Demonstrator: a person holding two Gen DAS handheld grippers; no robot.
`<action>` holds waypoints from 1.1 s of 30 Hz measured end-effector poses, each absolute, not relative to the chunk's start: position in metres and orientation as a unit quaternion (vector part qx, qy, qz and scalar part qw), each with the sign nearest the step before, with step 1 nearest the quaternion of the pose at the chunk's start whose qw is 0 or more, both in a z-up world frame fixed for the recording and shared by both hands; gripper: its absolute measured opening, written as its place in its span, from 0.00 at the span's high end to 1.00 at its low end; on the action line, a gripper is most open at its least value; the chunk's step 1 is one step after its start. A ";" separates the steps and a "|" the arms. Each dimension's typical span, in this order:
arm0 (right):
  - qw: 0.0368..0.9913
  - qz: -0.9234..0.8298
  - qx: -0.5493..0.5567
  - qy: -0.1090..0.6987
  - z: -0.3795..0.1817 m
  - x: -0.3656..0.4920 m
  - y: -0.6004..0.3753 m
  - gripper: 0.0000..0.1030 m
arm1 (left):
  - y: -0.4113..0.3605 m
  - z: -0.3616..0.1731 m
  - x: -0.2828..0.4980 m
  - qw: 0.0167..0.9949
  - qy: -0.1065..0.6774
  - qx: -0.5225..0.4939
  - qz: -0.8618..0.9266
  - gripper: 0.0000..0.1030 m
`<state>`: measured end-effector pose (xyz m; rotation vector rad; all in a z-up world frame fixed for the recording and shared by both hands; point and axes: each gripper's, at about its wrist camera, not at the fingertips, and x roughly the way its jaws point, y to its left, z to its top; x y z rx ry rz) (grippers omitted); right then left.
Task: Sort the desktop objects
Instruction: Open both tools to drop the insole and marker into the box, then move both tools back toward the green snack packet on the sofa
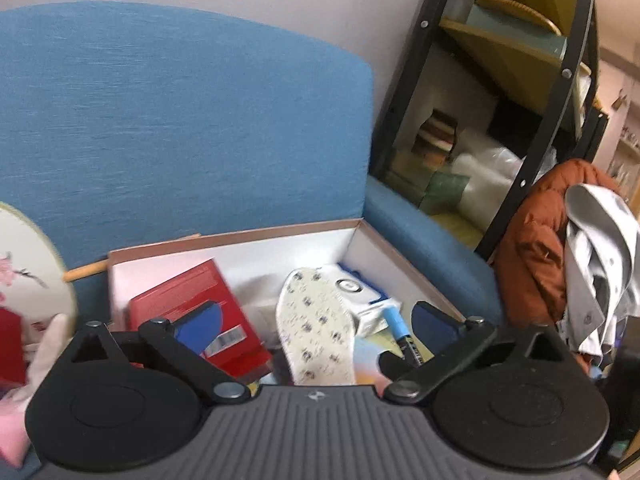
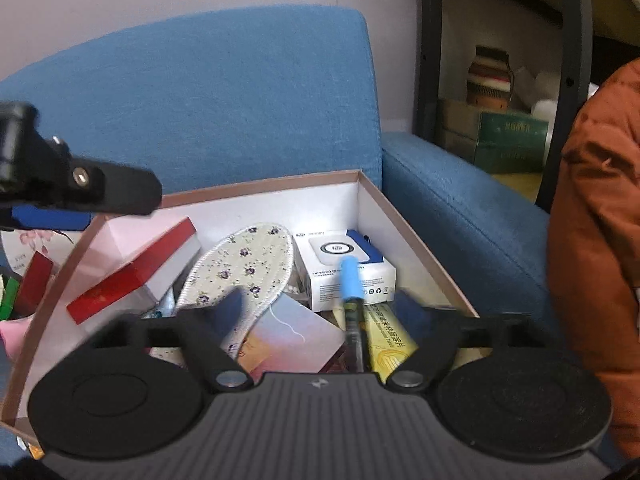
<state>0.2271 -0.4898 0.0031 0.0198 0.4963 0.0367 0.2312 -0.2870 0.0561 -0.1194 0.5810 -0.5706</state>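
An open cardboard box (image 2: 372, 192) (image 1: 240, 236) with a white inside sits on a blue sofa. It holds a red box (image 1: 200, 304) (image 2: 136, 272), a floral insole (image 1: 316, 324) (image 2: 244, 276), a white and blue device box (image 2: 348, 272) (image 1: 360, 296), a blue-capped marker (image 2: 351, 292) (image 1: 400, 332), a yellow packet (image 2: 386, 340) and a pink card (image 2: 292, 340). My left gripper (image 1: 316, 320) is open and empty above the box. My right gripper (image 2: 320, 316) is open and empty over the box's near end. The left gripper also shows in the right wrist view (image 2: 80, 192) at the left.
The blue sofa back (image 1: 180, 120) rises behind the box, its armrest (image 2: 460, 200) to the right. A round fan (image 1: 28, 264) lies at the left. A black shelf (image 1: 500, 100) and an orange jacket (image 1: 540, 248) (image 2: 600, 240) stand at the right.
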 end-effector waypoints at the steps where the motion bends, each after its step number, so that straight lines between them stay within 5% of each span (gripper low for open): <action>1: 0.971 0.015 0.008 0.238 0.005 0.222 -0.488 0.07 | -0.286 0.056 0.229 0.918 0.282 -0.055 -0.272 0.00; 20: 0.965 0.024 -0.040 0.258 0.040 0.159 -0.436 0.02 | -0.222 0.064 0.175 0.921 0.304 -0.037 -0.239 0.00; 33: 0.953 0.161 -0.076 0.246 0.039 0.089 -0.325 0.02 | -0.091 0.024 0.097 0.925 0.312 -0.105 -0.190 0.00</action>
